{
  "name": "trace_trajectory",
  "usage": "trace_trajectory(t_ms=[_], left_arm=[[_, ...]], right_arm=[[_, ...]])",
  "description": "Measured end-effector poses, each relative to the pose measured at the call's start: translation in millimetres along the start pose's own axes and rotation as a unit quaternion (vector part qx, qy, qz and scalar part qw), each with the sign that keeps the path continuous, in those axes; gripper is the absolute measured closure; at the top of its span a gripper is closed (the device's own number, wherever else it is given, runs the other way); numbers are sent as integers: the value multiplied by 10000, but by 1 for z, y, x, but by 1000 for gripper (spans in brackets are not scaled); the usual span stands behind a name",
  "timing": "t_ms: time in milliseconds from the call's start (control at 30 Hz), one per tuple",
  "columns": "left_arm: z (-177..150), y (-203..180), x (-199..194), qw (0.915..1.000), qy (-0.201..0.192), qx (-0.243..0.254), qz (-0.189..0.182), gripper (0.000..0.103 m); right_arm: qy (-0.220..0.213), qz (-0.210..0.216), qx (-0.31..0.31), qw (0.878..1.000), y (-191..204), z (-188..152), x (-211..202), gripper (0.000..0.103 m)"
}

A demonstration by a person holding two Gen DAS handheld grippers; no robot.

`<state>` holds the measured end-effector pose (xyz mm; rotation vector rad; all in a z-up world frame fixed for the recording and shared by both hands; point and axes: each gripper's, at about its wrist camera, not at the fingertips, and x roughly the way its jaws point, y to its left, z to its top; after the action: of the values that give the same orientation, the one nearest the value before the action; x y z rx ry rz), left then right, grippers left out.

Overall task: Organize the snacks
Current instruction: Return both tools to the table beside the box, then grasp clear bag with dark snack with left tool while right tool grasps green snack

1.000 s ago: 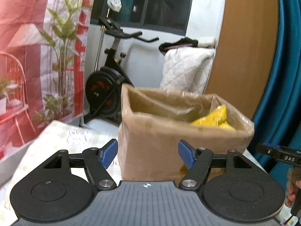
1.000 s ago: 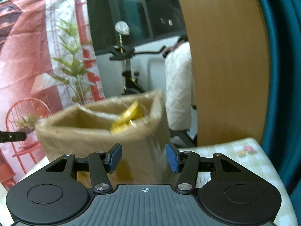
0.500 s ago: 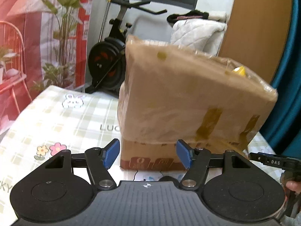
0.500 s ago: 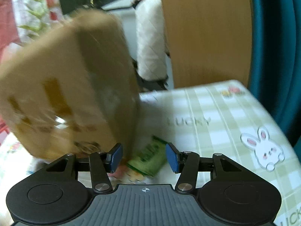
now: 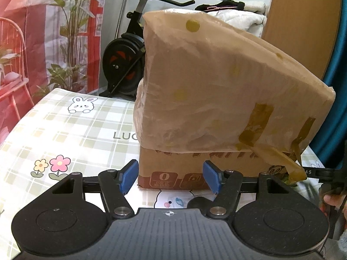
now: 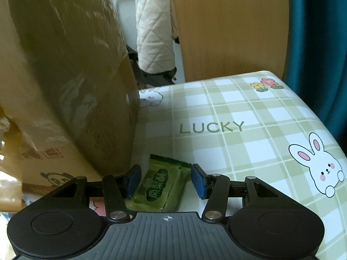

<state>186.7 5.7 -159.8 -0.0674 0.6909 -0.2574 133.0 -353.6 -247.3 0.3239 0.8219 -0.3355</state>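
Right tool (image 6: 166,181), jaws apart, apparently over green packet (image 6: 160,189) on checked tablecloth (image 6: 249,112).

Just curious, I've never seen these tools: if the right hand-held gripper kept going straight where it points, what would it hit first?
Most likely the green snack packet lying on the checked tablecloth, between its open fingers.

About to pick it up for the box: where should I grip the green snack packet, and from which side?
Grip the green snack packet across its short width, mid-body, coming down from above. It lies flat on the table beside the cardboard box, already between the open pads of the right hand-held gripper.
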Motion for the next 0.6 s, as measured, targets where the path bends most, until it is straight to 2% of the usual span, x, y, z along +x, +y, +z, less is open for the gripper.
trace_trajectory(t_ms=[233,267,333,600], left_arm=[[-4,-4,1,9999,88,13,-105,35],[-5,-4,1,9999,107,8,-131,35],[-8,-6,3,9997,156,6,-183,35],[-26,-17,14,9978,468,23,-463,34]], right_arm=[[-64,-169,-289,9994,9,-10,-2,56],[-84,-188,-342,9992,10,-12,-3,58],[-149,-210,-426,9988,12,-18,-7,69],[-314,-99,-441,9985,18,-46,-32,69]])
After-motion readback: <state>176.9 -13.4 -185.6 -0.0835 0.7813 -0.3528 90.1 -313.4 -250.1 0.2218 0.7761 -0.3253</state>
